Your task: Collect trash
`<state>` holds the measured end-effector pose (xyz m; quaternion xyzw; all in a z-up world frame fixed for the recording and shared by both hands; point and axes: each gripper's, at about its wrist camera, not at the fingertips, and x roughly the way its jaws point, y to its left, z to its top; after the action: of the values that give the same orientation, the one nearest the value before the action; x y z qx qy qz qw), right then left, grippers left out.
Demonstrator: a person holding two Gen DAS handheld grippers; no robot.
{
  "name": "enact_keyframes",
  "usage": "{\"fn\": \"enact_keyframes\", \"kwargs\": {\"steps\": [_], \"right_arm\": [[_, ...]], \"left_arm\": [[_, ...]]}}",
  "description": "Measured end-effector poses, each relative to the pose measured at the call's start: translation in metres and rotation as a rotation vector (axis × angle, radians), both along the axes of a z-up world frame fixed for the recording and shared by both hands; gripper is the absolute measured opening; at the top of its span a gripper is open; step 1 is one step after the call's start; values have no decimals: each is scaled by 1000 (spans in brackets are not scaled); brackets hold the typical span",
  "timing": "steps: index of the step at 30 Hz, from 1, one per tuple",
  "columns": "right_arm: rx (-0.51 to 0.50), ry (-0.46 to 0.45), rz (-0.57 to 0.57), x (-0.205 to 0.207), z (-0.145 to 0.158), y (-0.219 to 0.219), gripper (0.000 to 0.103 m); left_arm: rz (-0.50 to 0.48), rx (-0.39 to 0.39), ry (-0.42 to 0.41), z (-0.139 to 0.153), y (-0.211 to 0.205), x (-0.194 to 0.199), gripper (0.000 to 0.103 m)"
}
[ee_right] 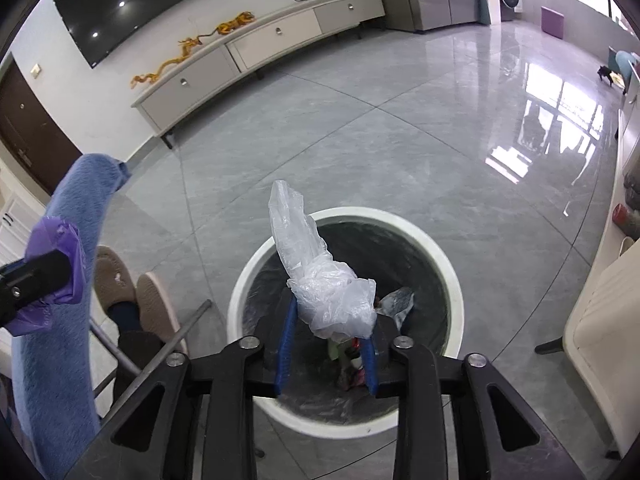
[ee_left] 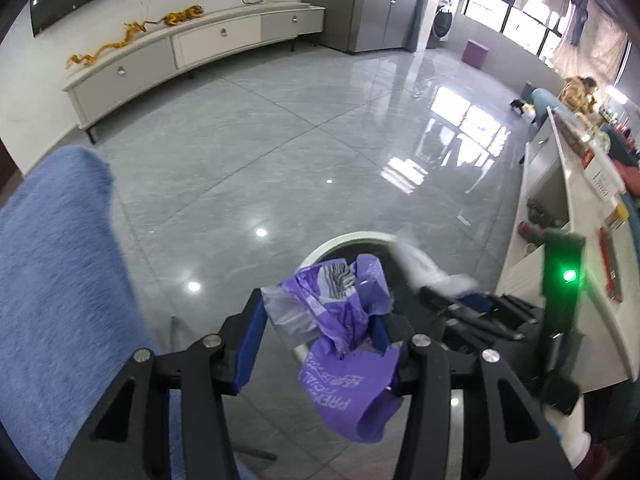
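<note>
My left gripper (ee_left: 322,312) is shut on a crumpled purple plastic wrapper (ee_left: 340,320) with white print, held in the air left of the white round trash bin (ee_left: 352,238). My right gripper (ee_right: 330,316) is shut on a clear crumpled plastic bag (ee_right: 320,276), held right above the bin's open mouth (ee_right: 344,216). The bin has a dark liner and some trash (ee_right: 394,302) at the bottom. The right gripper with its clear bag shows in the left wrist view (ee_left: 440,280). The left gripper with the purple wrapper shows in the right wrist view (ee_right: 56,264).
A blue fuzzy cloth (ee_left: 52,280) hangs over a chair at the left. Feet in beige slippers (ee_right: 132,288) rest beside the bin. A white counter (ee_left: 568,208) with items runs along the right. A TV cabinet (ee_right: 256,48) stands at the far wall across a glossy grey tiled floor.
</note>
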<state>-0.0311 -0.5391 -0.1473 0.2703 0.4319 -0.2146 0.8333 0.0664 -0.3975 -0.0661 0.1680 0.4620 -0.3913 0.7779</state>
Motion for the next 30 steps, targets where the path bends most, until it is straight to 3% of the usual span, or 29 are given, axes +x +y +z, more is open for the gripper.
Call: {"fn": "enact_keyframes", "kwargs": {"steps": [3, 5, 8, 16, 25, 30], "right_arm": [[-22, 29, -5, 6, -1, -2, 55], [-35, 44, -9, 7, 0, -3, 57], [-48, 59, -20, 3, 2, 0, 60], [-87, 70, 45, 16, 27, 44, 60], [-168, -60, 197, 26, 92, 138, 65], [-213, -96, 234, 21, 115, 173, 71]], "left_arm": [[-10, -31, 54, -2, -7, 6, 62], [0, -53, 74, 0, -3, 9, 67], [20, -69, 77, 3, 13, 10, 67], [141, -87, -70, 29, 97, 1, 68], [361, -68, -215, 57, 205, -6, 69], [466, -57, -263, 66, 241, -9, 69]]}}
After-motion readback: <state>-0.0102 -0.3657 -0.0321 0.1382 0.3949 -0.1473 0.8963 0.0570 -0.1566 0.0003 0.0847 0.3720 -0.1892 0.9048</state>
